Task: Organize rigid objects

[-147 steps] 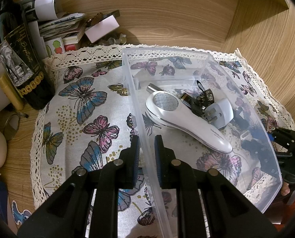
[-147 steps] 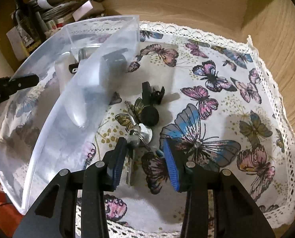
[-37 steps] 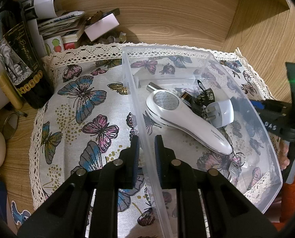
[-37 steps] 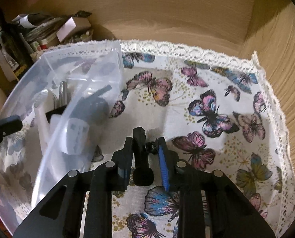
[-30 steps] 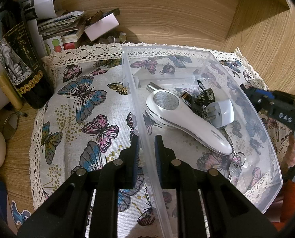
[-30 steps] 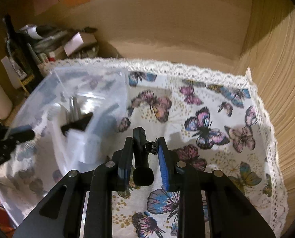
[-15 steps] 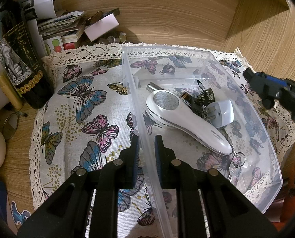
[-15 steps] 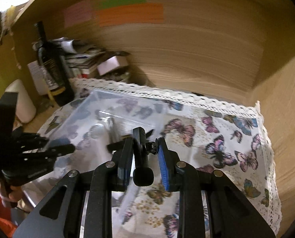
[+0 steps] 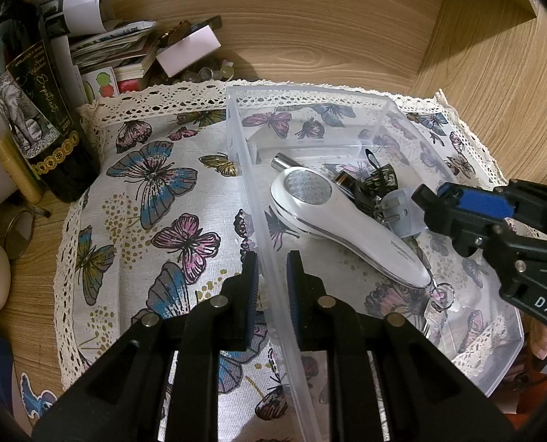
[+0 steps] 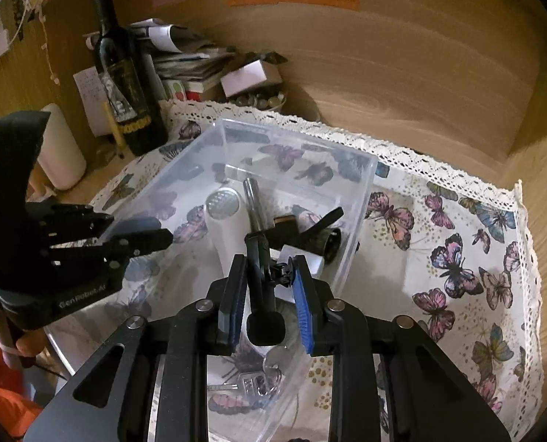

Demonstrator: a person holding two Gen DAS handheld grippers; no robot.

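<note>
A clear plastic bin [image 9: 310, 90] stands on a butterfly-print cloth [image 9: 155, 191]. My left gripper [image 9: 272, 269] is shut on the bin's left wall, one finger inside and one outside. In the bin lie a white handheld device [image 9: 347, 228], a white plug adapter [image 9: 402, 217], a metal cylinder [image 10: 253, 199], small dark parts and keys [image 10: 247, 383]. My right gripper [image 10: 267, 269] is shut on a small black piece with a round knob [image 10: 260, 283]. It hangs over the bin's right side, with its tips [image 9: 426, 199] above the adapter.
A dark wine bottle [image 9: 34, 110], stacked papers and a small white box [image 9: 188, 49] crowd the back left corner. Wooden walls close the back and the right. Bare cloth [image 10: 457, 258] lies right of the bin. A white container [image 10: 61, 151] stands at the far left.
My right gripper has carried the black piece up off the cloth and leftward, from beside the bin to over it. The left gripper and the bin have not moved.
</note>
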